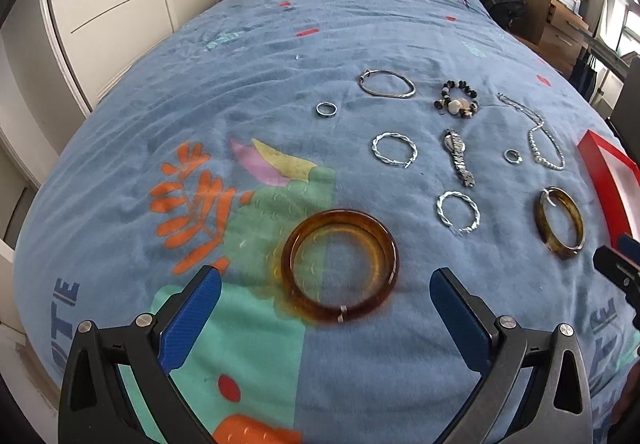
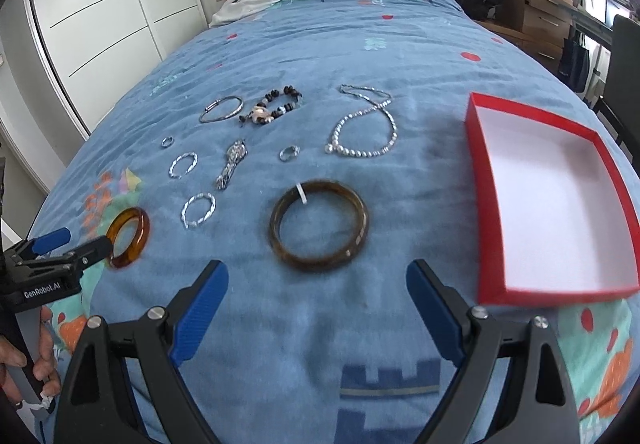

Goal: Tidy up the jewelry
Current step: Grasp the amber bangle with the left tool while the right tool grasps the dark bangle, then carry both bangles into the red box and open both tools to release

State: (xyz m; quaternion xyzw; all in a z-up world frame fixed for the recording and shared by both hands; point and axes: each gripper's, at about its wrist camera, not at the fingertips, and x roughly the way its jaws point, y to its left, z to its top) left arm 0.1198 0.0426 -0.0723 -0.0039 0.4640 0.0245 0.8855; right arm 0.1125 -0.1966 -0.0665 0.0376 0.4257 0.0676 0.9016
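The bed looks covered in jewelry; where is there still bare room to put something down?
Inside the red box, and on the blanket strip between it and the pearl necklace. Also left of the amber bangle. It is crowded from the silver bangle to the dark bangle.

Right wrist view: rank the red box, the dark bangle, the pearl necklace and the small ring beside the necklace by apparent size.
1. red box
2. dark bangle
3. pearl necklace, though it lies farther from the camera, so its order against the bangle is unsure
4. small ring
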